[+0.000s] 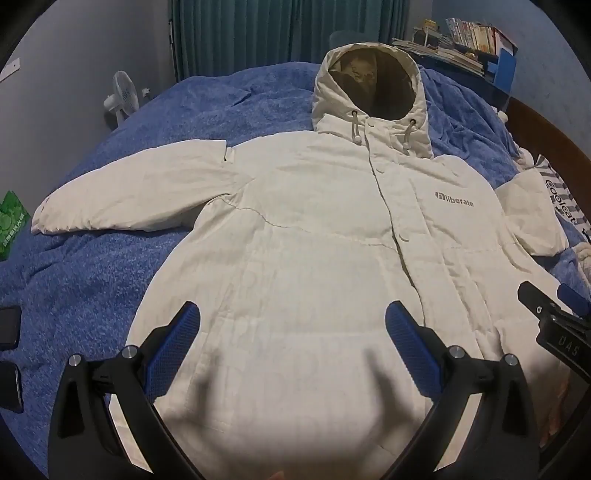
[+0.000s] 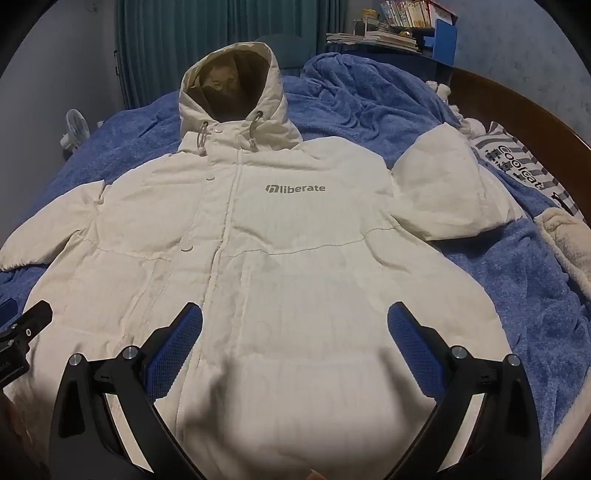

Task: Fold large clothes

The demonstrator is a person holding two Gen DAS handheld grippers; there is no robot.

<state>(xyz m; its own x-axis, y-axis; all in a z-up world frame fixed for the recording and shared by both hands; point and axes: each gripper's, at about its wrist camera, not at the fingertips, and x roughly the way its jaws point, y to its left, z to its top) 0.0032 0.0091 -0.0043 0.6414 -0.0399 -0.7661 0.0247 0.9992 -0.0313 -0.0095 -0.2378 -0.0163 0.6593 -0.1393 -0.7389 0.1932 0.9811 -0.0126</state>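
White padded jacket (image 1: 314, 236) lies face up and spread flat on a blue fleece blanket (image 1: 110, 266) covering the bed, hem nearest the cameras, hood (image 1: 369, 85) at the far end. Front placket closed; round snaps visible down its length. Hood stands open, showing a dark camouflage-patterned lining; two drawcords with toggles hang at the collar. Grey "liberate" logo (image 2: 295, 188) printed on the chest. Fabric is quilted, with a seam crossing the body below the chest. The sleeve on the left of the view (image 1: 129, 192) extends outward, lying flat on the blanket. The other sleeve (image 2: 439, 184) is bent, its puffed upper part raised beside a striped cloth printed "Coolcat" (image 2: 524, 166).

Left gripper (image 1: 291, 321) hovers above the lower front of the jacket, jaws spread wide, nothing between the blue pads. Right gripper (image 2: 295, 321) is likewise over the lower front, jaws spread wide, empty. Each gripper shows at the edge of the other's view.

Background: teal curtain (image 1: 240, 33), small white fan (image 1: 122, 92), books on a shelf (image 1: 465, 37)
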